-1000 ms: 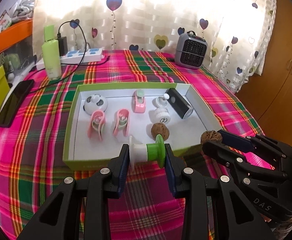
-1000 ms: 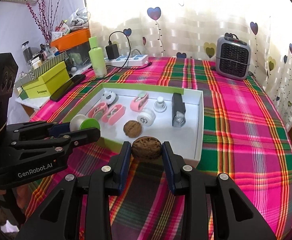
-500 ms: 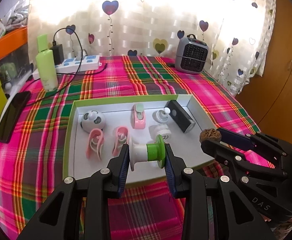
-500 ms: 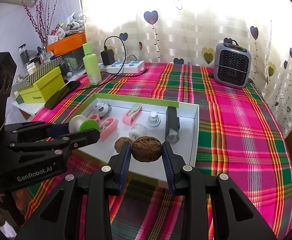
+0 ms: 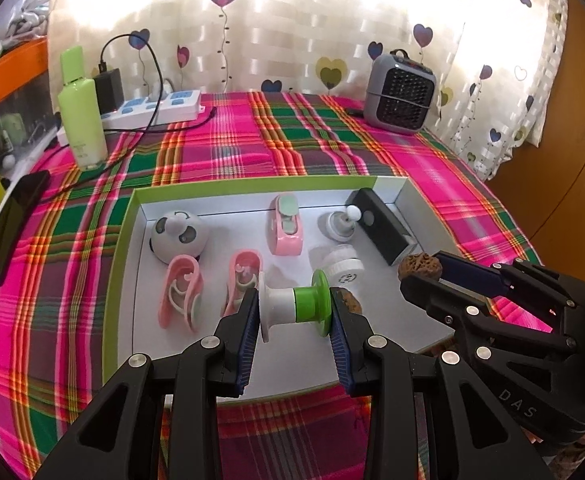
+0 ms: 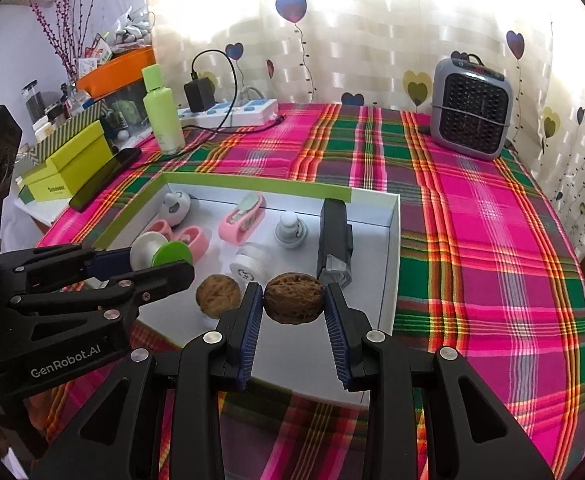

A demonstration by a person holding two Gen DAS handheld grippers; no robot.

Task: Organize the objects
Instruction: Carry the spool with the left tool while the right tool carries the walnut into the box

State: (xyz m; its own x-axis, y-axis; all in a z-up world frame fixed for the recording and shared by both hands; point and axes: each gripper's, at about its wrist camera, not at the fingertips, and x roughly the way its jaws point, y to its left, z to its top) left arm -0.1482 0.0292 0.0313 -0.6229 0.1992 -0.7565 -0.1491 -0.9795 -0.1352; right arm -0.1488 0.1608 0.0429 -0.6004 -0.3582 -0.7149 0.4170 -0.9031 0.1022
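My left gripper [image 5: 295,312] is shut on a white and green spool [image 5: 292,308], held over the front part of the green-rimmed white box [image 5: 120,240]. My right gripper [image 6: 293,304] is shut on a brown walnut [image 6: 293,298] above the box's near right part [image 6: 392,248]. A second walnut [image 6: 217,295] lies on the box floor just left of it. Inside the box also lie two pink clips [image 5: 180,292], a pink tape dispenser [image 5: 285,226], a panda-faced ball [image 5: 178,236], a white round cap [image 5: 338,260], a grey knob [image 5: 340,222] and a black device [image 5: 380,226].
On the plaid tablecloth [image 6: 492,240] stand a grey heater [image 6: 470,108], a green bottle [image 6: 162,110] and a white power strip [image 6: 232,112] with a black charger. A black phone [image 5: 10,216] and a lime box [image 6: 64,164] lie at the left edge.
Both grippers moved forward from the box's front edge to over its inside, each still holding its object. The box contents have not shifted.
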